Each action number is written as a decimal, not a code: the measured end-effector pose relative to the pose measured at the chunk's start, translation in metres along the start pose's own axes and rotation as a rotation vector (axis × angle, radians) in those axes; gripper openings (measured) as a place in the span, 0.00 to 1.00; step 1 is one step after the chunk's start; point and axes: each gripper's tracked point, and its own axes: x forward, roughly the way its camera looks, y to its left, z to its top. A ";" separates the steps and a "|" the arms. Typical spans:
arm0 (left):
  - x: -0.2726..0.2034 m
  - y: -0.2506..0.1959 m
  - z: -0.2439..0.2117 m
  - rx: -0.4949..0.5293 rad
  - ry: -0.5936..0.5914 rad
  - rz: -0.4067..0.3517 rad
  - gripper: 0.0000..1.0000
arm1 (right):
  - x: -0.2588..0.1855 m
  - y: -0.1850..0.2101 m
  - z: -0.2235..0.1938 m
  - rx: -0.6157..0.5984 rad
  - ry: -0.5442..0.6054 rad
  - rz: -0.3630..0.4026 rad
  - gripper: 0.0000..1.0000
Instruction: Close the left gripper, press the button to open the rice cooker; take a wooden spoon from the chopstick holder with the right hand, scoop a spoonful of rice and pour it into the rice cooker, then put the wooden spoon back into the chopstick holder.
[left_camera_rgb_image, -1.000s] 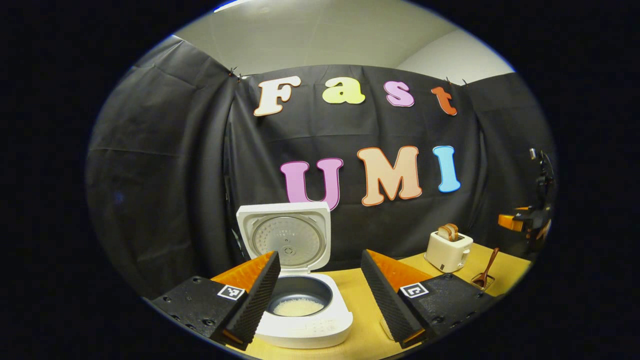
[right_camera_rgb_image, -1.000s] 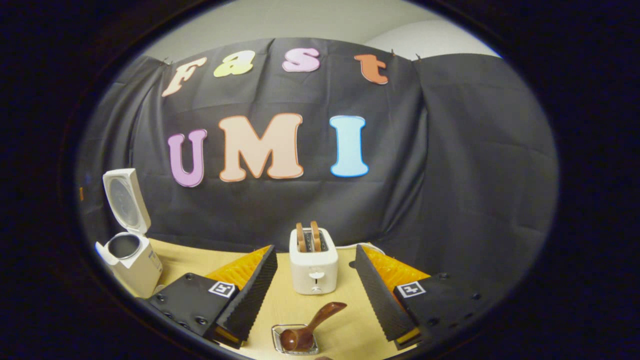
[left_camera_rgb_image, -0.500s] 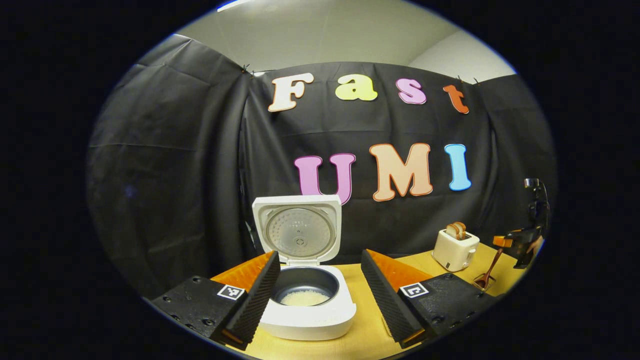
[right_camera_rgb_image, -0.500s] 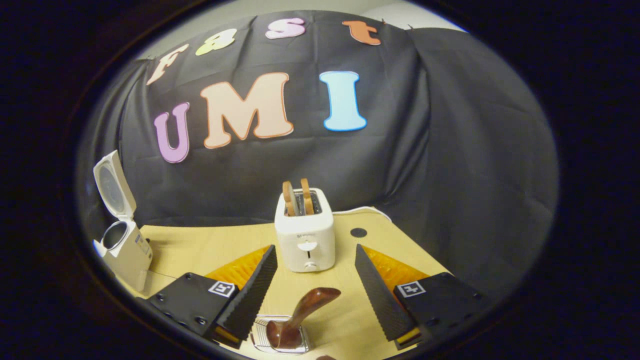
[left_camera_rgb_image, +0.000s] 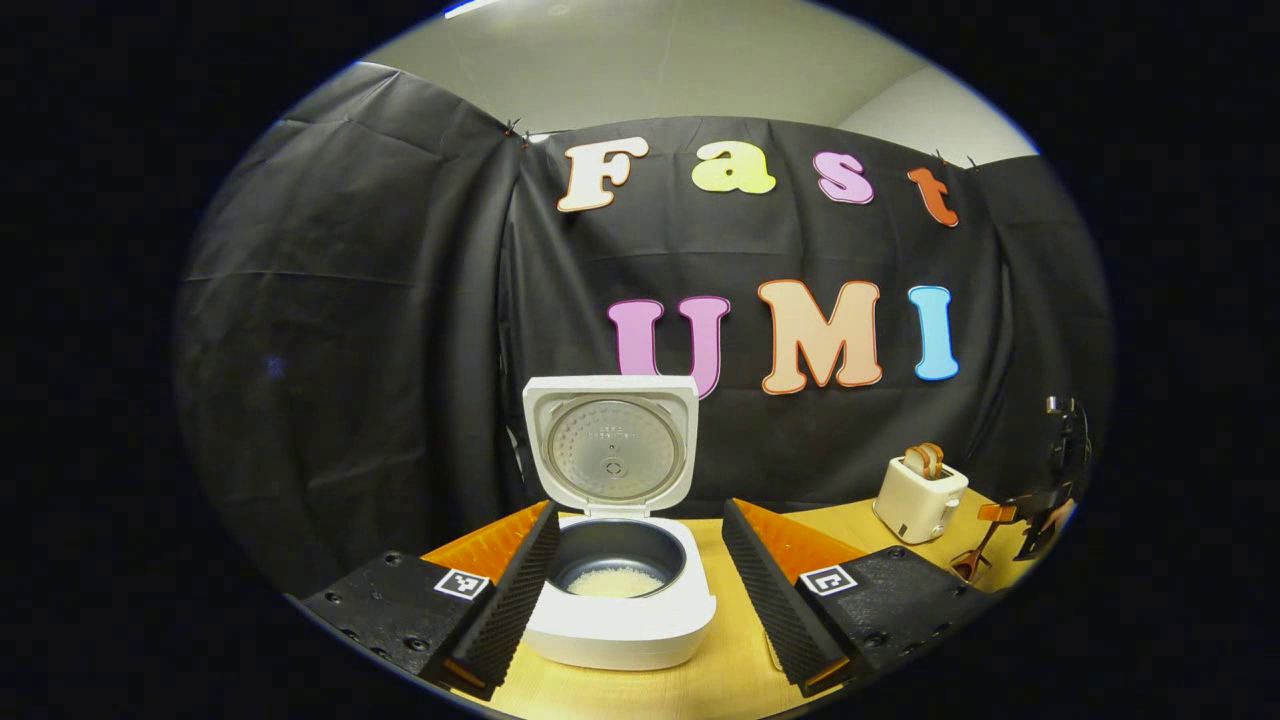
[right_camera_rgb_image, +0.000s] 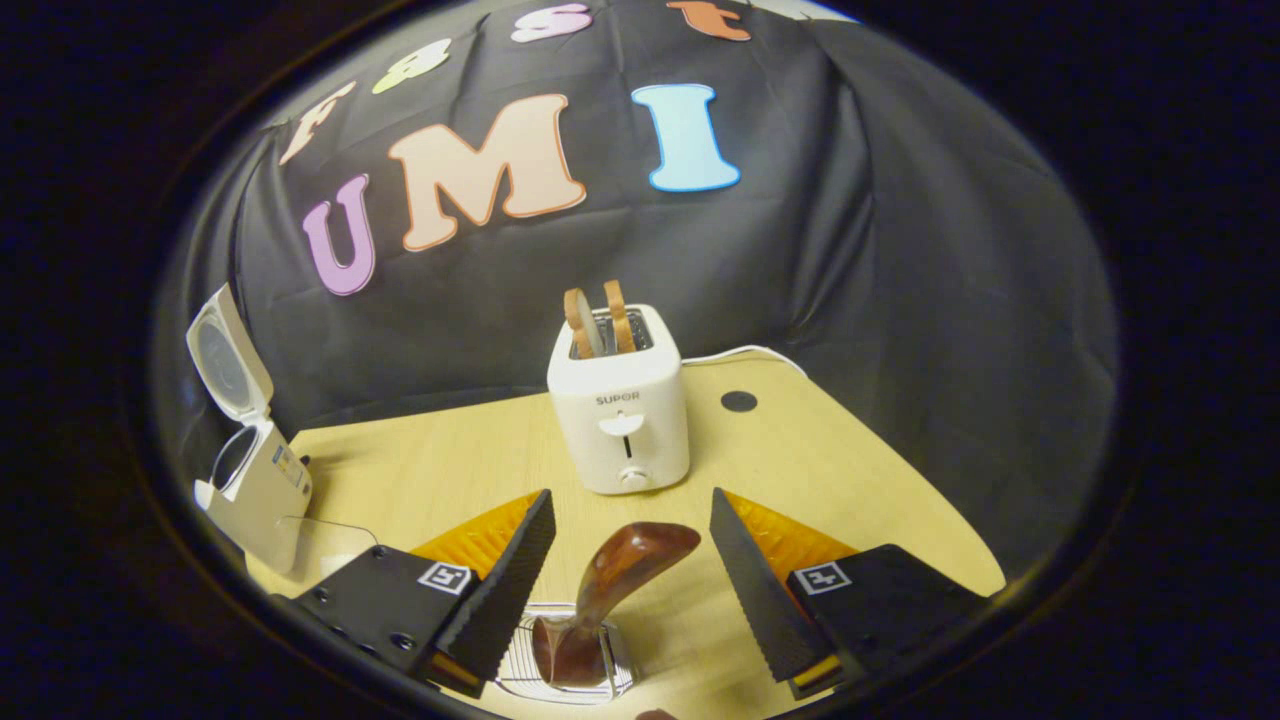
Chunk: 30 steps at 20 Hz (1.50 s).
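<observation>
The cooker (left_camera_rgb_image: 618, 560) is being shown with its lid (left_camera_rgb_image: 611, 445) already up and rice lying in the pot, so the button step looks done. The left gripper (left_camera_rgb_image: 634, 590) is being held in front of it, jaws spread wide, nothing between them.

Over on the right, the spoon (right_camera_rgb_image: 600, 600) is being lined up for the grab. It is standing in the wire holder (right_camera_rgb_image: 560, 665) on the counter (right_camera_rgb_image: 830, 480), bowl down, handle tilted up and toward the right. The right gripper (right_camera_rgb_image: 632, 590) is being held with jaws spread, the handle sitting between them but touched by neither finger.

For a clean pick, the handle should probably be centred between the jaws and pinched on its thick upper part, with the gripper brought low enough that both pads are meeting wood squarely. A lift along the handle's tilt is likely safest, so the light holder is not being dragged or tipped. The toaster (right_camera_rgb_image: 620, 410) is standing just behind, so forward reach should be kept short.
</observation>
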 end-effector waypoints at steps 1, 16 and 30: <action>0.001 0.000 -0.001 0.006 0.002 0.004 0.96 | 0.002 0.002 -0.006 0.011 0.018 0.009 0.98; -0.001 0.013 -0.001 0.016 0.002 0.018 0.96 | -0.005 0.034 -0.048 0.136 0.149 0.114 0.24; 0.005 0.020 -0.003 -0.029 -0.011 -0.039 0.96 | -0.095 0.112 0.066 0.088 -0.103 0.257 0.21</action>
